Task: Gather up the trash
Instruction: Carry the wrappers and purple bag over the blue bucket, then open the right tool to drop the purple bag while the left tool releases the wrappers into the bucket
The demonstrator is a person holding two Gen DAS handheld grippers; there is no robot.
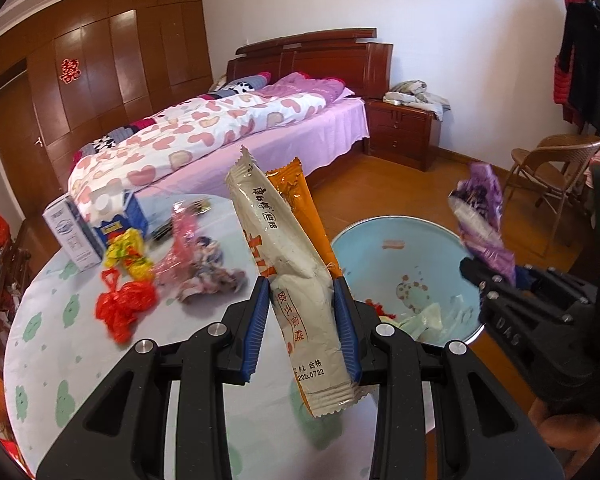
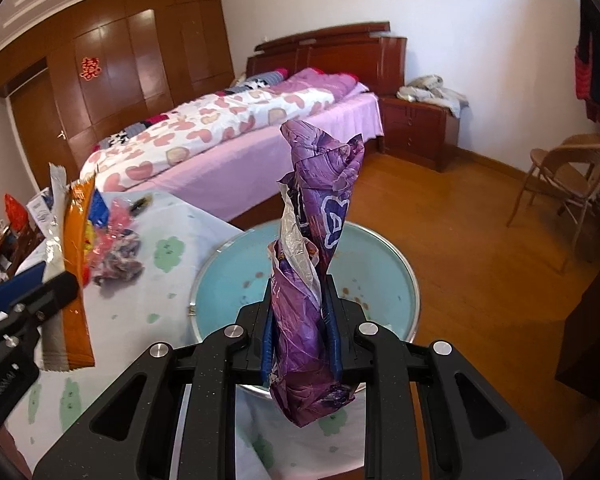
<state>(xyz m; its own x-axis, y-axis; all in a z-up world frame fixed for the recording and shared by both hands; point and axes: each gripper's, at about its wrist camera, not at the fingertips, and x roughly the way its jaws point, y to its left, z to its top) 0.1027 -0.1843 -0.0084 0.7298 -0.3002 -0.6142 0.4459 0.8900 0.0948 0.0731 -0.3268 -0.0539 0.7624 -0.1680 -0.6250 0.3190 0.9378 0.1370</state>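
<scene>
My left gripper [image 1: 302, 312] is shut on a beige snack wrapper [image 1: 284, 264] with an orange wrapper [image 1: 300, 200] behind it, held above the table edge. My right gripper [image 2: 300, 320] is shut on a crumpled purple wrapper [image 2: 316, 216], held over the light-blue bin [image 2: 380, 264]. The bin [image 1: 364, 256] stands on the floor beside the table and holds some scraps. On the table [image 1: 60, 360] lie a red bag [image 1: 124, 308], a yellow wrapper [image 1: 128, 252], a pink wrapper [image 1: 184, 240] and a crumpled piece [image 1: 212, 276].
A blue and white carton [image 1: 88, 232] stands at the table's far edge. A bed [image 1: 220, 136] lies beyond, with a nightstand [image 1: 404, 132] beside it. A wicker chair [image 1: 552, 168] stands at the right. A wooden wardrobe [image 1: 100, 68] lines the left wall.
</scene>
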